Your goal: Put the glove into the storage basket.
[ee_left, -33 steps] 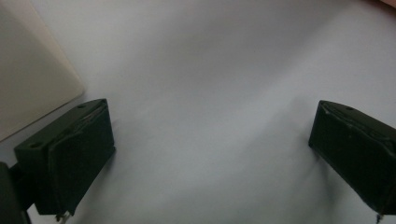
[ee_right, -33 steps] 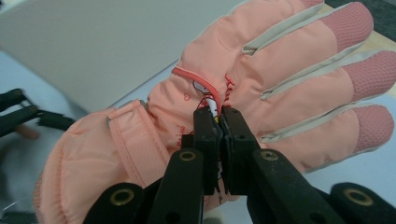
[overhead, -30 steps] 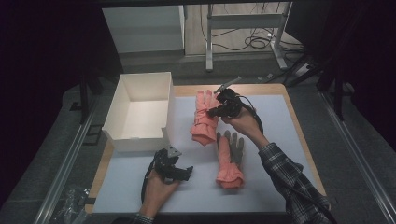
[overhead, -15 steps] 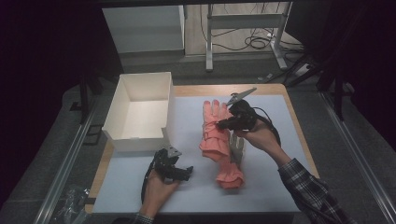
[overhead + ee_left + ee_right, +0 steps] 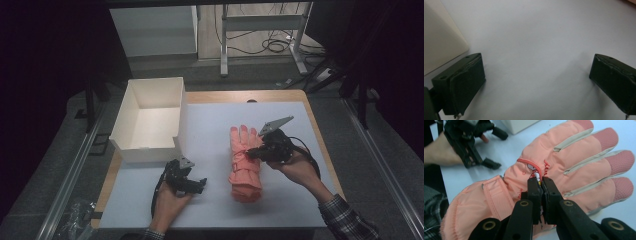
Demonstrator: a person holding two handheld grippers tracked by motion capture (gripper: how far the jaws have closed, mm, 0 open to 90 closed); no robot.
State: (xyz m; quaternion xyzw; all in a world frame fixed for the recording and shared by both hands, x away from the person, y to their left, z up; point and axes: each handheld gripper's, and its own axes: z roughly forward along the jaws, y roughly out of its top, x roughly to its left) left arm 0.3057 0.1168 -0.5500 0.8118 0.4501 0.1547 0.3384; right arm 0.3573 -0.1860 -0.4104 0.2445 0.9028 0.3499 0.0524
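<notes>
Two grippers work over the white table [image 5: 210,125]. Beyond the left gripper [image 5: 192,184] stands a white box [image 5: 150,120], open-topped with nothing visible inside. That left gripper rests low in the hand near the table's front edge, its jaws spread wide with only bare surface between them. To its right, the right gripper [image 5: 541,185] has its jaws pinched tight on a small tag on the back of the upper pink glove [image 5: 564,167]. This glove now lies stacked on the second glove, where half a second ago it sat farther away and overlapped it only partly. The left gripper has not moved.
</notes>
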